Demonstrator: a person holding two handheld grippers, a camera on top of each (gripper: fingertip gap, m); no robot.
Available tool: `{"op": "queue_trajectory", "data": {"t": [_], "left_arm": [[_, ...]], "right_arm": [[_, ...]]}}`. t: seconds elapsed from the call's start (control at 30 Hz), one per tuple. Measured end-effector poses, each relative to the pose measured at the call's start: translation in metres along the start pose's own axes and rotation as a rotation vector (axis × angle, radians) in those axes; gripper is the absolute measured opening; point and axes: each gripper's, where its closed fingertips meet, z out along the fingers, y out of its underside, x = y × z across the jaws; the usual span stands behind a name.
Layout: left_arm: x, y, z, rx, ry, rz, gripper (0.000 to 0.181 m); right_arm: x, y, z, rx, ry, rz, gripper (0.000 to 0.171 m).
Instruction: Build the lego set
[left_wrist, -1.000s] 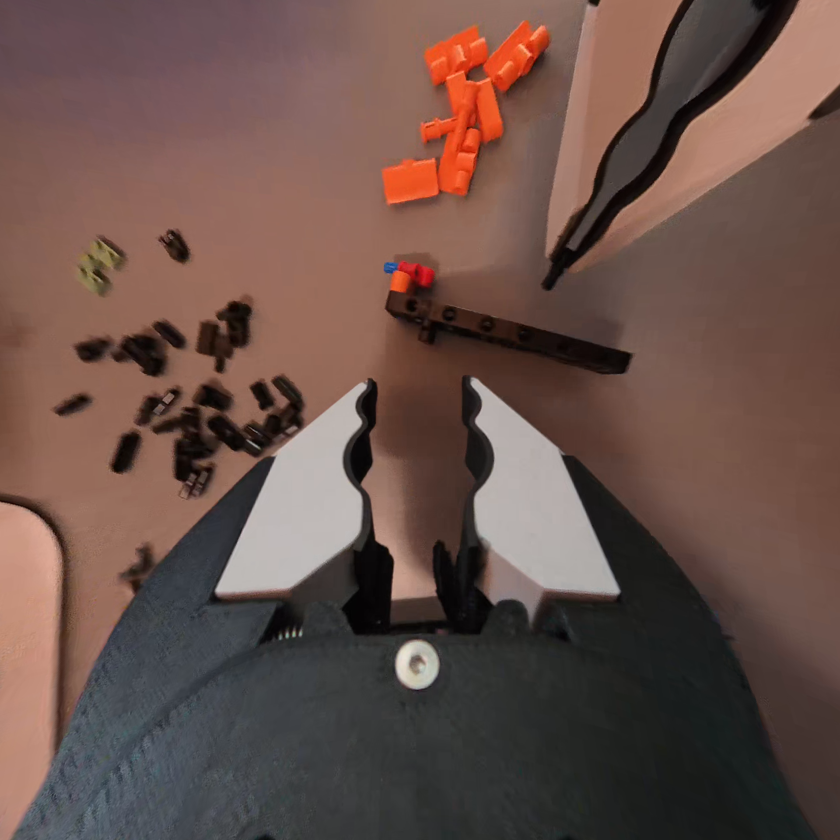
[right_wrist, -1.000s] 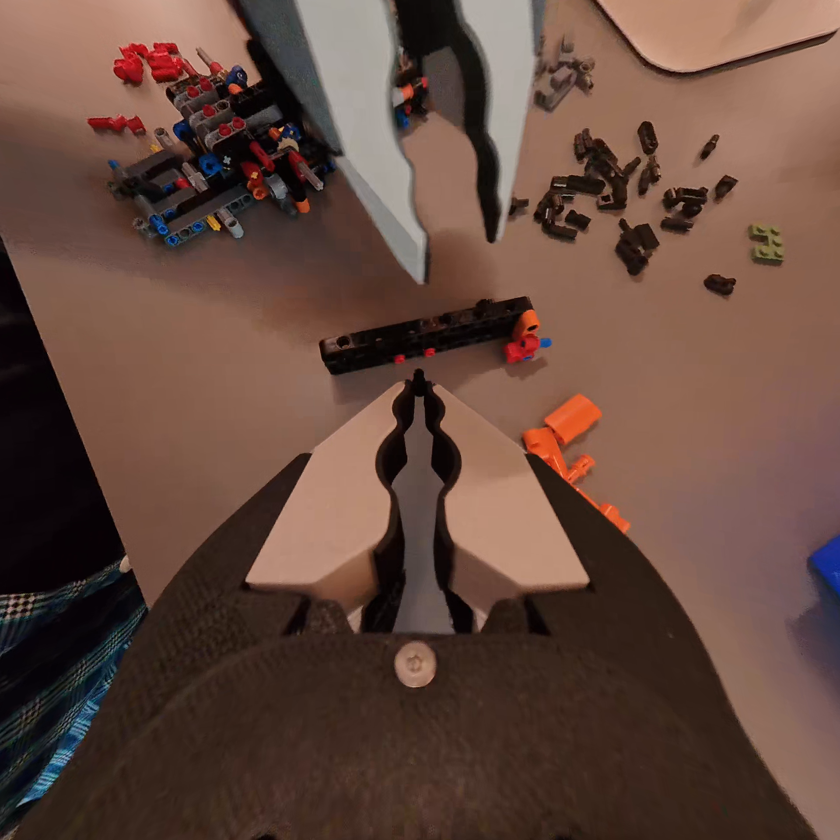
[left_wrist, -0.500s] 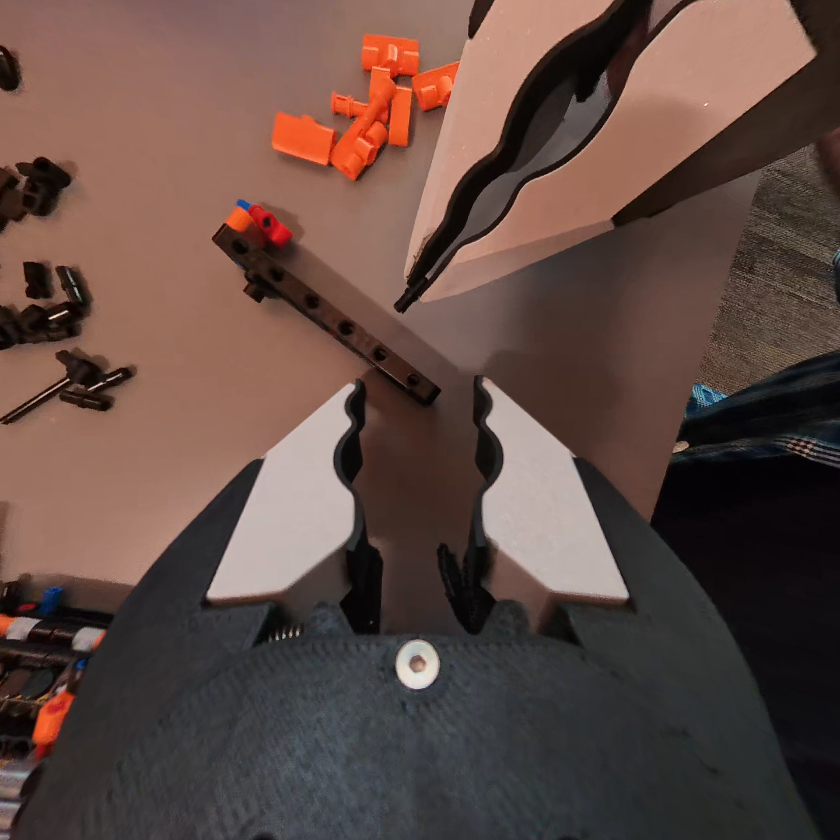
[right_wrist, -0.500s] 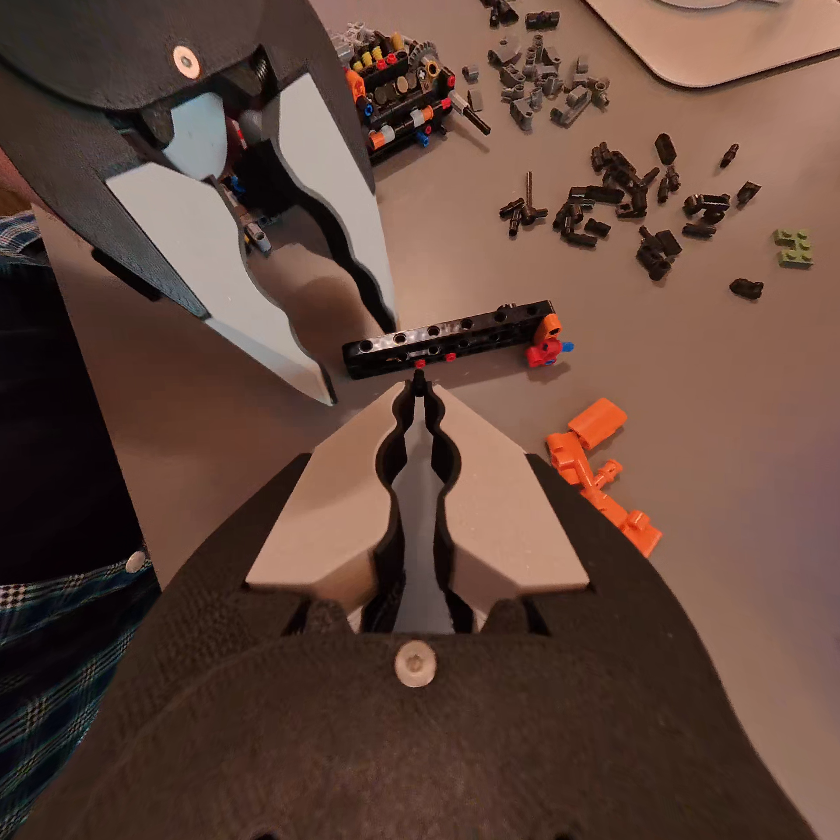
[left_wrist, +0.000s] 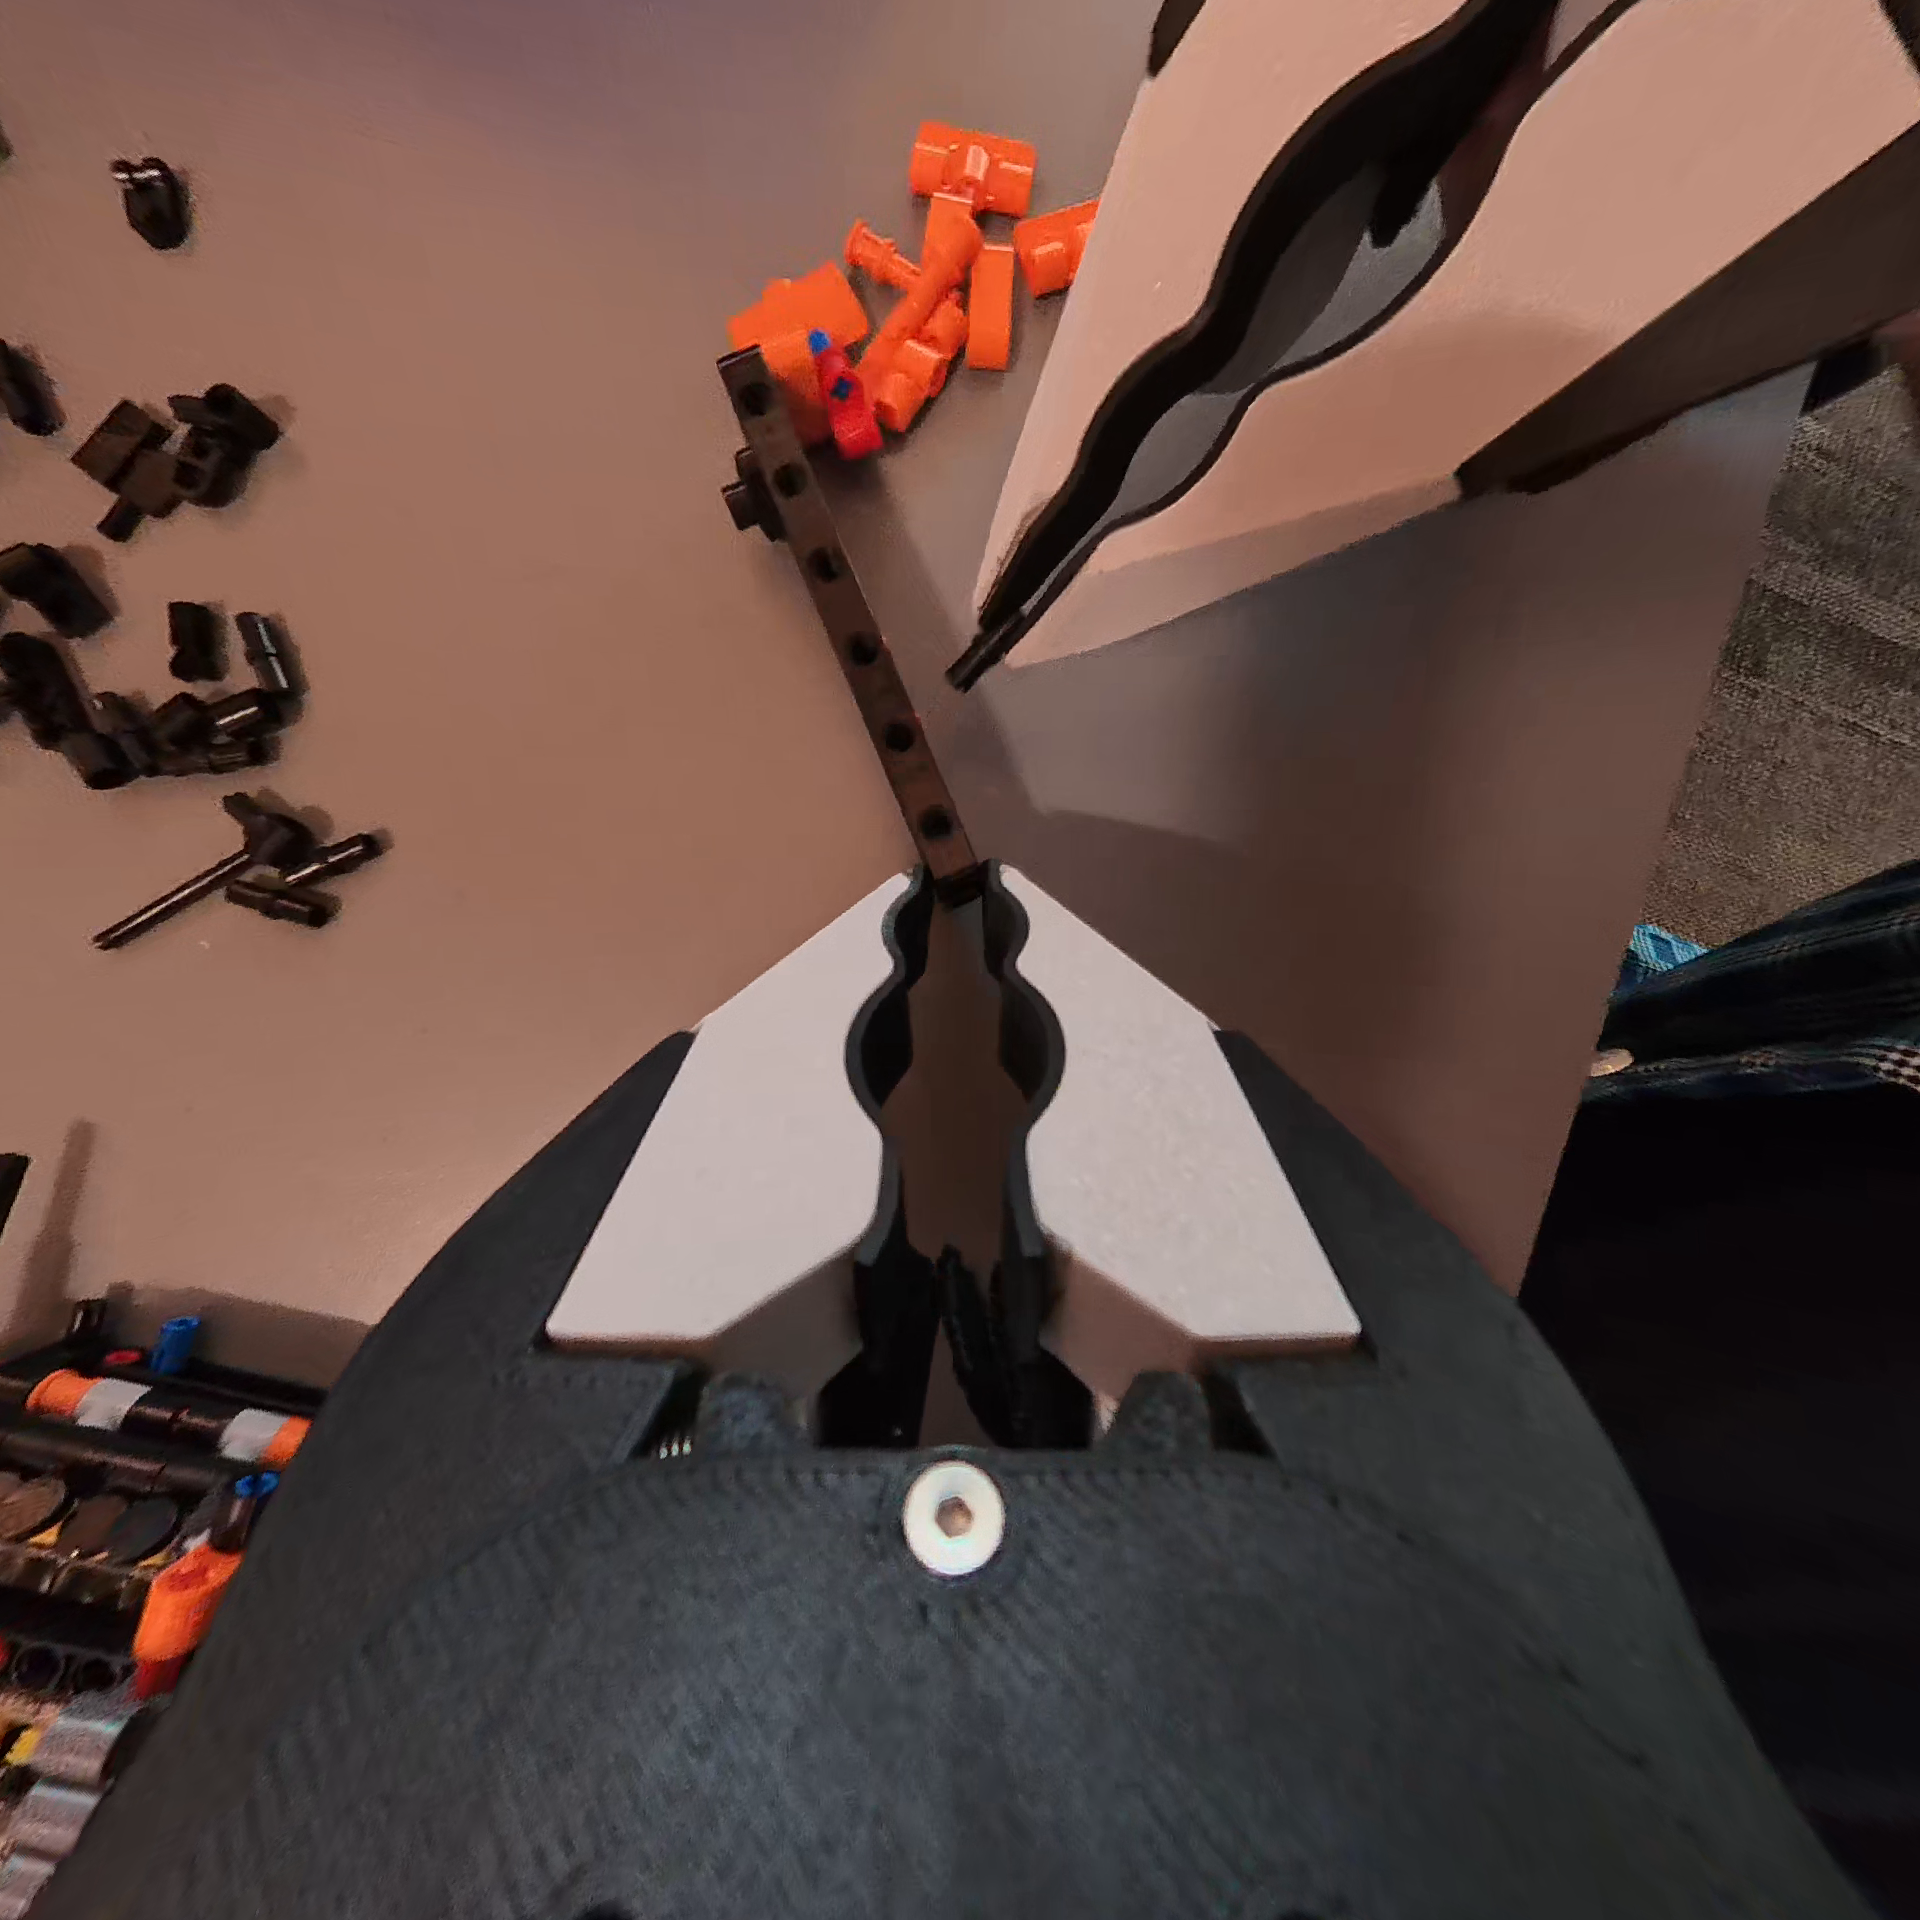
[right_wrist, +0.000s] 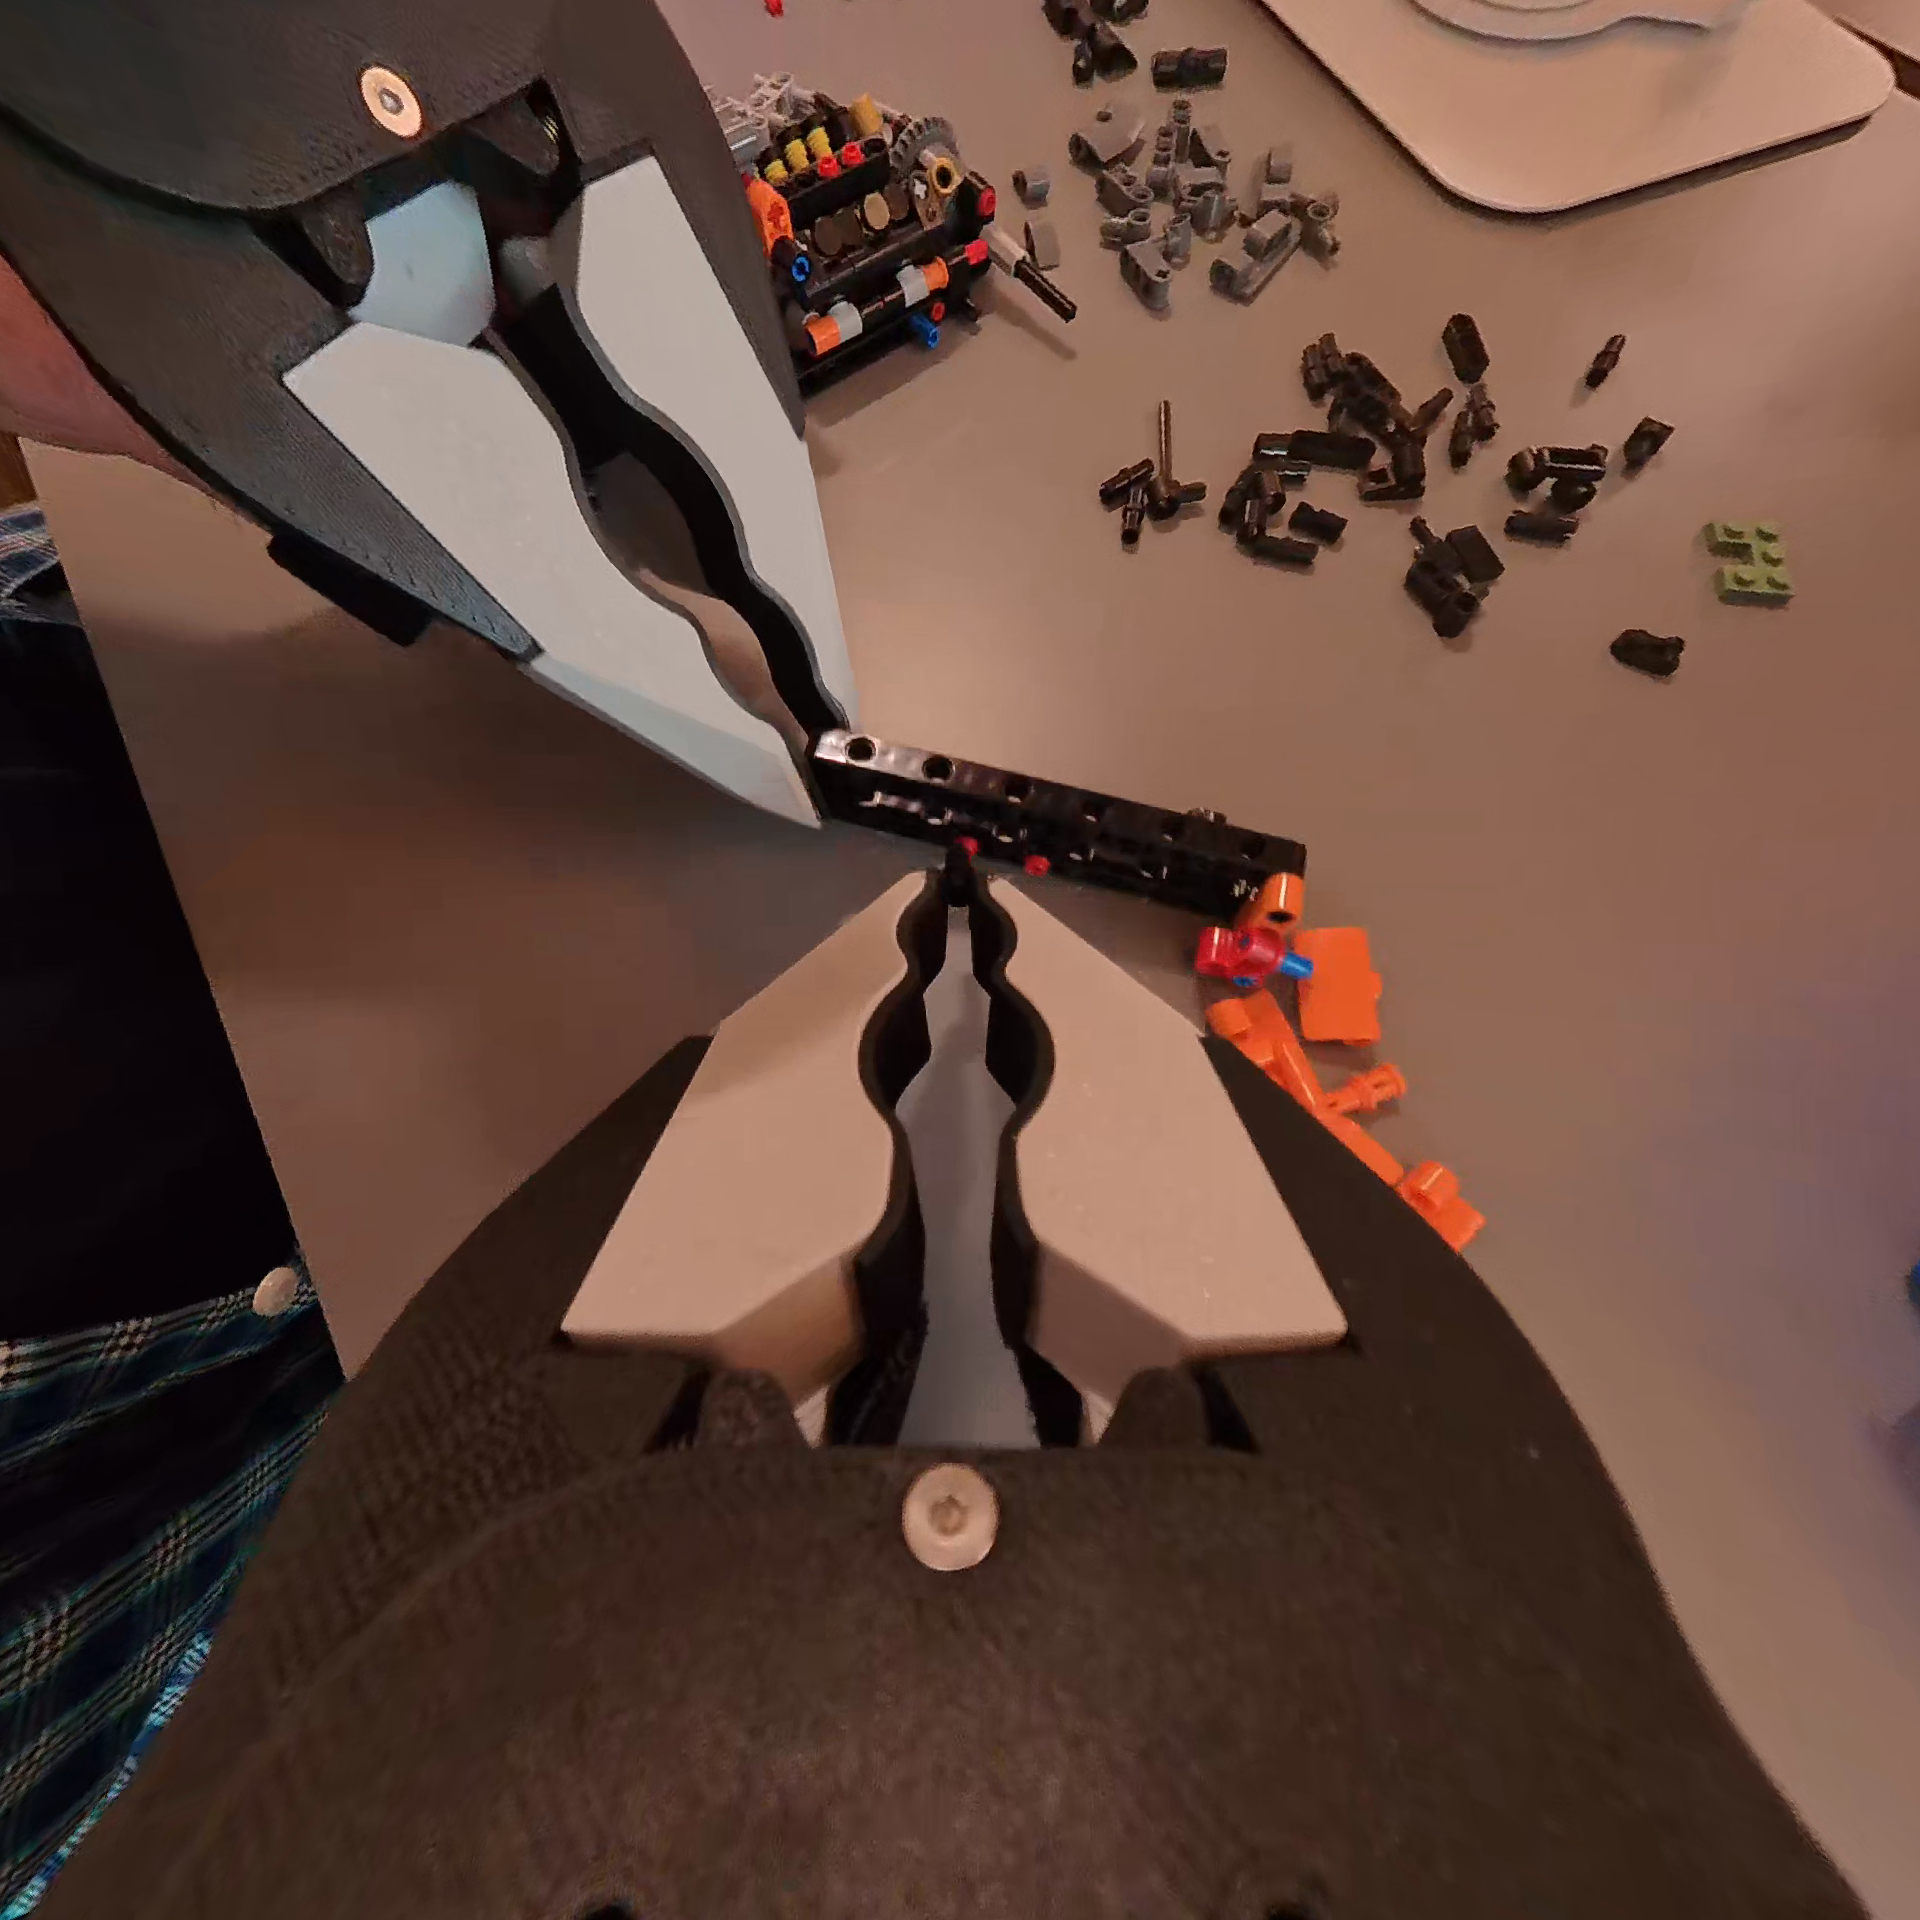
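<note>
A long black beam with holes lies on the table, with a small red, orange and blue piece at its far end. My left gripper is shut on the beam's near end. In the right wrist view the left gripper grips the beam by its left end. My right gripper is shut on a small black pin, whose tip sits right at the beam's side, by a red dot. In the left wrist view the right gripper hovers just right of the beam.
Orange pieces lie by the beam's far end. Scattered black pieces, grey pieces, green plates and a part-built model lie beyond. A light mat sits at the far right. The table edge and a person's checked clothing are close.
My left gripper was open and has shut on the beam's end. The beam has swung round, its far end now against the orange pieces. My right gripper, still holding the pin, has come up to the beam's side.
</note>
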Motion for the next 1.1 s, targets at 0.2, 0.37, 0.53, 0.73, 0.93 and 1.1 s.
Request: {"op": "queue_trajectory", "data": {"t": [0.2, 0.37, 0.53, 0.73, 0.93, 1.1], "left_arm": [[-0.006, 0.000, -0.006, 0.016, -0.024, -0.004, 0.008], [-0.014, -0.003, -0.016, 0.032, -0.049, 0.007, 0.007], [-0.017, -0.007, -0.025, 0.076, -0.016, -0.043, 0.007], [-0.012, -0.015, -0.036, 0.174, 0.130, -0.201, 0.006], [0.003, -0.025, -0.045, 0.251, 0.336, -0.405, 0.006], [0.012, -0.022, -0.035, 0.238, 0.304, -0.420, 0.006]], "right_arm": [[0.006, 0.002, -0.007, 0.017, 0.018, 0.015, 0.001], [0.012, -0.001, -0.018, 0.043, 0.038, 0.026, 0.001], [0.012, -0.002, -0.024, 0.052, 0.050, 0.009, 0.001], [0.008, -0.005, -0.029, 0.078, 0.095, -0.073, 0.001], [-0.010, -0.029, -0.046, 0.204, 0.166, -0.239, 0.001], [-0.003, -0.018, -0.044, 0.197, 0.158, -0.181, 0.001]]}}
